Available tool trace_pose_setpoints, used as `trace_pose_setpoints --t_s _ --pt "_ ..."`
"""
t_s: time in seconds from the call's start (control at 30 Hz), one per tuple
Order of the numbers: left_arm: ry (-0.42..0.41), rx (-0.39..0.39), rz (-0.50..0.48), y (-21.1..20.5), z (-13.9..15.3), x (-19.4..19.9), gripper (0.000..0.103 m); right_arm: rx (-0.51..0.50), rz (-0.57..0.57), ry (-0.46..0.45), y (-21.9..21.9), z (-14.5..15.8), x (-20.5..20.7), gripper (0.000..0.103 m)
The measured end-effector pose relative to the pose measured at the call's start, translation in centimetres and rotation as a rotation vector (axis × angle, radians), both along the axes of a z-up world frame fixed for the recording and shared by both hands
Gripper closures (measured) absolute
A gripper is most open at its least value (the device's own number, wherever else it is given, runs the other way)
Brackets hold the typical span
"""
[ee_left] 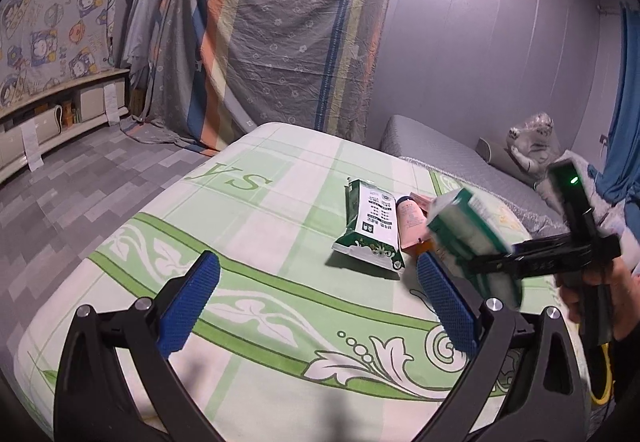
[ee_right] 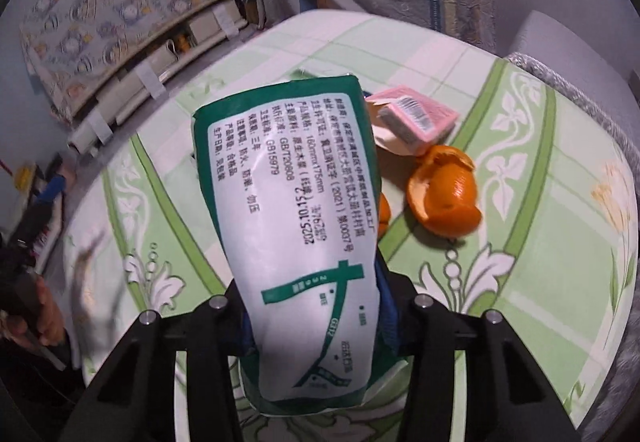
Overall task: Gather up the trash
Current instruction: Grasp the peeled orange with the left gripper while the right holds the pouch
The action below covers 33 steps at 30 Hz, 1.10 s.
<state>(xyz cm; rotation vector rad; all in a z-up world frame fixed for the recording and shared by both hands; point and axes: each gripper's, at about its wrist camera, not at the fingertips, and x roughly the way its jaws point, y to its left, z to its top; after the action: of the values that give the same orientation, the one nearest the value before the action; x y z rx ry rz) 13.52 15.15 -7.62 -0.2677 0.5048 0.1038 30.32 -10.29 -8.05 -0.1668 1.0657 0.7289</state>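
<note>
Clamped between the right gripper (ee_right: 320, 326) jaws: a green-and-white tissue pack (ee_right: 292, 226), lifted off the bed (ee_right: 540, 282). Spread wide and empty over the bed's near edge: left gripper (ee_left: 320, 306). Lying mid-bed toward the right edge: second tissue pack (ee_left: 370, 228), pink tube (ee_left: 412, 222), pink box (ee_right: 416, 116), orange peel (ee_right: 444, 198).

Your left gripper (ee_left: 318, 304) has black angular arms, silver screws and blue textured pads (ee_left: 191, 306). Your right gripper (ee_right: 316, 316) matches it, with a green light on its body.
</note>
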Motion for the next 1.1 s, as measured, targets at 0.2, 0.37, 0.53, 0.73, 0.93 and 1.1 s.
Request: trace_pose_setpoints --t_s 0.2,0.37,0.53,0.73,0.93,1.1 --pt "0.023 0.057 -0.069 -2.1 0.7 1.4 0.008 0.186 -0.103 -0.075 -7.2 5.6 -3.3 0.059" --pt "0.062 0.059 -0.164 -4.9 0.8 3.6 0.008 0.263 -0.186 -0.128 -12.8 7.9 -7.1 0.058" --pt "0.107 0.097 -0.264 -9.0 0.1 5.9 0.008 0.349 -0.239 -0.138 -17.2 8.0 -10.5 0.057" --pt "0.138 0.153 -0.409 -13.6 -0.9 9.5 0.009 0.408 -0.268 -0.155 -20.2 7.3 -13.8 0.057" --pt "0.231 0.182 -0.423 -16.1 -2.7 13.7 0.009 0.446 -0.288 -0.162 -21.7 6.4 -14.7 0.056" --pt "0.295 0.206 -0.354 -17.0 -4.4 16.0 0.012 0.473 -0.305 -0.146 -22.5 5.6 -14.6 0.056"
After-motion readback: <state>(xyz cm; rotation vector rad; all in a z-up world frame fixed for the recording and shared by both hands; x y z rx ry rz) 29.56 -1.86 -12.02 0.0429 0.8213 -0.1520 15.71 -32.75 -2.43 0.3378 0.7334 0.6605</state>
